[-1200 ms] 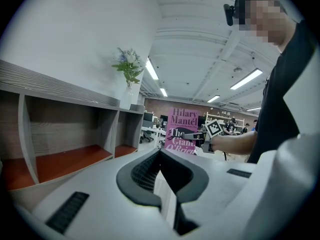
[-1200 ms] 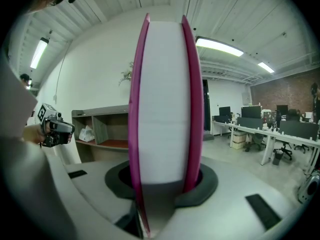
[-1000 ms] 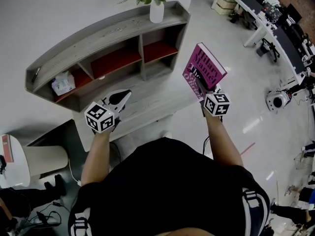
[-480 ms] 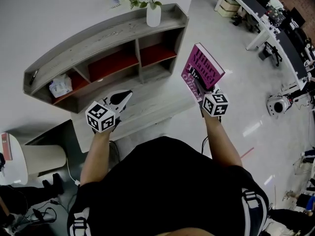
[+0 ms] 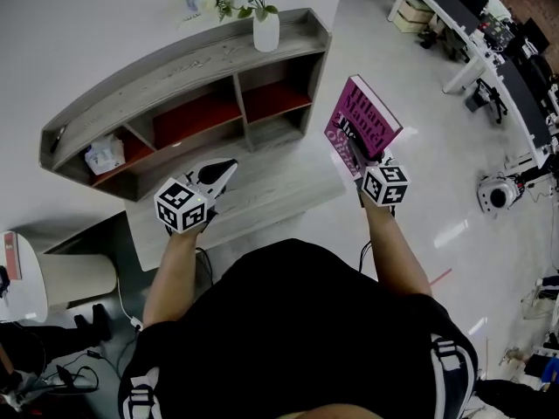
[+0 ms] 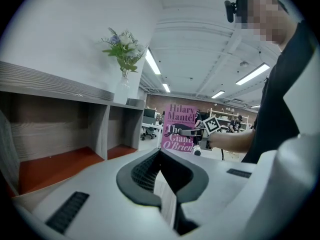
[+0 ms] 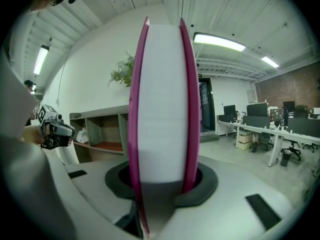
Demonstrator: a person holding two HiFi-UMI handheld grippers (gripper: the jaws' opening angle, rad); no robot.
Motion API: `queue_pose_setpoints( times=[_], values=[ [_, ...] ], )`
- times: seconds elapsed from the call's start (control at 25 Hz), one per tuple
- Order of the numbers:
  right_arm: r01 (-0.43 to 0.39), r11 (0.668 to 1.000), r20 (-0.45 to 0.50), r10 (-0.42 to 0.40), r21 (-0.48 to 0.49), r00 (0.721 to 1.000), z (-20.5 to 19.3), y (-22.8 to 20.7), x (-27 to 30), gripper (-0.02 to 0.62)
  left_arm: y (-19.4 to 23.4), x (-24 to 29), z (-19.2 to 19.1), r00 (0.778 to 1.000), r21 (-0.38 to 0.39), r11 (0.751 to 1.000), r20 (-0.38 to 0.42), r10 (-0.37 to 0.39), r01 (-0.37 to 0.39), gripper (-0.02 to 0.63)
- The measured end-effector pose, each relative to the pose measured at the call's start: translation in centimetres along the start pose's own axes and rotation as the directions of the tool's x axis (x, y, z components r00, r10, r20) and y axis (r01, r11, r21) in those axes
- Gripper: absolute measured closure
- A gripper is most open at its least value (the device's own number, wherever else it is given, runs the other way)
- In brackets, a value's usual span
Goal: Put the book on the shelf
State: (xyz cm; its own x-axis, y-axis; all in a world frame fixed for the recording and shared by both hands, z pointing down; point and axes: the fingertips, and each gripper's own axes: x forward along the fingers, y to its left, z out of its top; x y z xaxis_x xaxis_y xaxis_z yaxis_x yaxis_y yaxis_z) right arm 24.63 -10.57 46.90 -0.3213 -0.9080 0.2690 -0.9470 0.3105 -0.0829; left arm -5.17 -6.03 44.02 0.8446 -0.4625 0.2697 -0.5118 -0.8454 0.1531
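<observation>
A magenta book (image 5: pixel 362 125) stands upright in my right gripper (image 5: pixel 367 157), which is shut on its lower edge, to the right of the shelf unit. The right gripper view looks along the book's white page edge (image 7: pixel 162 104) toward the grey shelf (image 7: pixel 100 119). The shelf (image 5: pixel 188 64) has red-floored compartments and a lower ledge (image 5: pixel 271 186). My left gripper (image 5: pixel 220 173) hovers over that ledge, shut with nothing in it. From the left gripper view I see my jaws (image 6: pixel 160 156), the book's cover (image 6: pixel 180 127) and the right gripper (image 6: pixel 192 132).
A white vase of flowers (image 5: pixel 265 29) stands on the shelf's top right end. A tissue pack (image 5: pixel 105 154) lies in the left compartment. Office desks (image 5: pixel 489 42) and a round white device (image 5: pixel 496 195) are at the right; a white round stand (image 5: pixel 26 278) is at the left.
The head view has drifted slightly. Both grippers and the book keep nearly the same places beside the shelf.
</observation>
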Motion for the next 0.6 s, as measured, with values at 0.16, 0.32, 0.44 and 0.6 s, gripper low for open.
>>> queue_pose_setpoints(
  times=[0.16,0.32,0.44,0.6],
  values=[
    [-0.024,1.000,-0.004,0.024,-0.003,1.000,0.1,-0.6,0.8,0.443,0.1,1.1,0.4,1.000,0.000,1.000,0.002,0.012,-0.012,0.586],
    [-0.038,0.999,-0.001,0.038,-0.014,0.999,0.6,-1.6,1.6,0.443,0.3,2.3,0.9,1.000,0.004,1.000,0.009,0.025,-0.025,0.586],
    [-0.050,0.999,0.001,0.050,-0.014,0.999,0.9,-2.1,1.9,0.443,0.6,2.7,1.1,0.999,0.001,0.999,0.008,0.041,-0.041,0.586],
    [-0.066,0.998,-0.008,0.066,-0.020,0.998,0.7,-2.8,2.4,0.443,1.4,3.1,1.4,0.997,-0.003,0.998,0.013,0.070,-0.070,0.586]
  ],
)
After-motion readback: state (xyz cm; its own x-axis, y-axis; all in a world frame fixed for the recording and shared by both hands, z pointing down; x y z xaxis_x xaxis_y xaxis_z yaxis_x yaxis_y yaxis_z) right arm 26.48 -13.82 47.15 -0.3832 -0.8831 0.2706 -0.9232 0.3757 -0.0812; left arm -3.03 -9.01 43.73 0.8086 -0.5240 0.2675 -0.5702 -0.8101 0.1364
